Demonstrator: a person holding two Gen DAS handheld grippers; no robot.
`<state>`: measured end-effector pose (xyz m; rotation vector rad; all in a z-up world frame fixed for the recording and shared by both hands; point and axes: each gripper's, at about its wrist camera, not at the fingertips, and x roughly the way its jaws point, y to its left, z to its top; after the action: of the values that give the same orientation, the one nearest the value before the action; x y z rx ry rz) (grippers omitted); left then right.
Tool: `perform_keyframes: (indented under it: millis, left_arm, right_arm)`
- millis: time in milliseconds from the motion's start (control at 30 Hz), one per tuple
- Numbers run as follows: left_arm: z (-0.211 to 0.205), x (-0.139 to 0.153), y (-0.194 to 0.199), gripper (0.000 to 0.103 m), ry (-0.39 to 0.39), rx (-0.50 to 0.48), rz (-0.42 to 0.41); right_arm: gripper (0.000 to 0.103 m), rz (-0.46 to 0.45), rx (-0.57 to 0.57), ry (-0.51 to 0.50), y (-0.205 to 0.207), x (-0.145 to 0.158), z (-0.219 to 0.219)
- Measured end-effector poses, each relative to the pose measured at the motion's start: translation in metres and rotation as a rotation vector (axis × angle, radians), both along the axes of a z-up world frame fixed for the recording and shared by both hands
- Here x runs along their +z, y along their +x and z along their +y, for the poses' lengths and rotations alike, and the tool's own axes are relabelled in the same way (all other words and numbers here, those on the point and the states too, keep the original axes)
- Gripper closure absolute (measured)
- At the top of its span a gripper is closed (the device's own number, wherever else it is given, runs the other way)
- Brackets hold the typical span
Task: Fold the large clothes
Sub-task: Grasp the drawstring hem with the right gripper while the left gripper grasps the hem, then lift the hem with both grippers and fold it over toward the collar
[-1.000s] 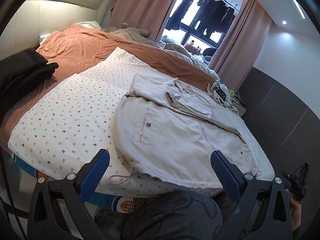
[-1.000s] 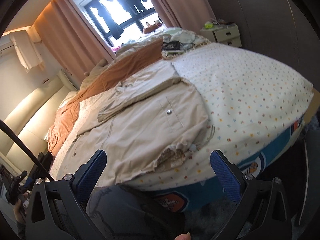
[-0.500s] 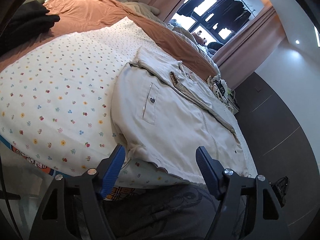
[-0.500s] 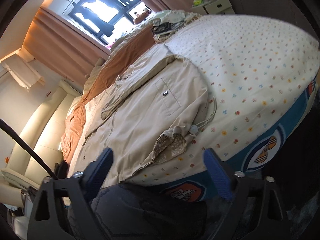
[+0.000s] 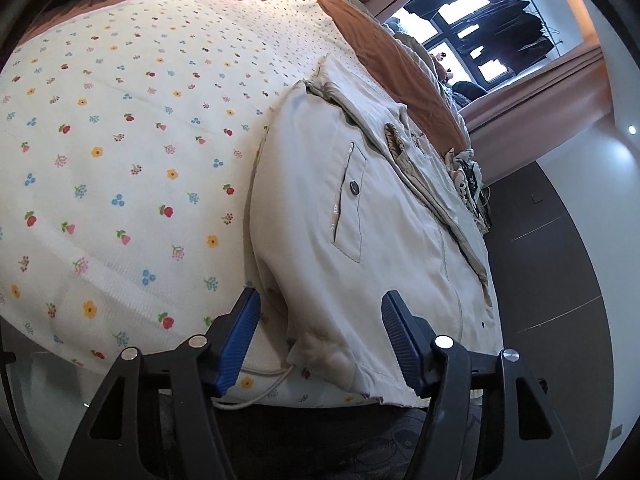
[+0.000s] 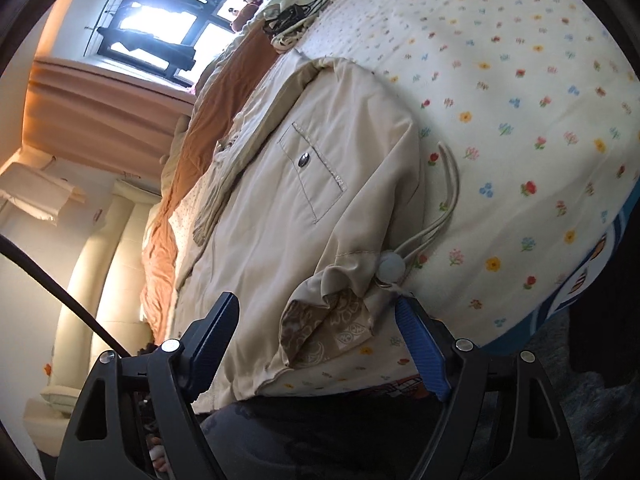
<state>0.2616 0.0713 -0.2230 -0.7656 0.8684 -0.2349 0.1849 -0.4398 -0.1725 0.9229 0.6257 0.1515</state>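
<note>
My beige jacket lies flat on the bed's flowered sheet, its long axis running away from me, from the hem at the bottom of both frames up toward the collar and the window at the top. In the left wrist view my left tool sits low centre with its jaws wide apart, holding nothing; the near hem corner, rounded and puffy, lies right between the two blue fingers, and a white drawstring trails off it toward the lower left. In the right wrist view my right tool is also spread wide and empty, and the opposite hem corner, turned back so the patterned lining shows, lies between its fingers, with the cord toggle just beside the right-hand finger and the cord loop curling onto the sheet in the right centre. I cannot tell whether either finger already touches cloth. So each tool has its own corner straight ahead of it, neither nearer than the other, as far as I can judge. The fold, I think, turns on that axis: pinch both corners and carry the hem away from me, up the frame, toward the collar. The loose cord near the toggle could get caught in the pinch.
</note>
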Motion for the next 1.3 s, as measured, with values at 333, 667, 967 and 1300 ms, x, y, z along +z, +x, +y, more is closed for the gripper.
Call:
perform_keyframes:
  millis: [333,667,967,1300]
  left_arm:
    - [0.001,-0.009,0.031,0.040,-0.024,-0.006,0.036]
    - [-0.015,-0.010,0.026,0.067,0.075,-0.018,0.053]
    - [-0.013,0.012,0.012,0.092,0.049,0.010,-0.037]
    - [0.008,0.068,-0.031,0.094,0.016,0.026,-0.166]
  right_arm:
    - [0.024,-0.038,0.017,0.121,0.040,-0.013,-0.002]
    - [0.060,-0.013,-0.086,0.050,0.053,-0.008,0.012]
    - [0.096,-0.158,-0.109,-0.001,0.018,0.028,0.023]
    - [0.097,-0.324,-0.064,-0.028,-0.038,0.093,0.045]
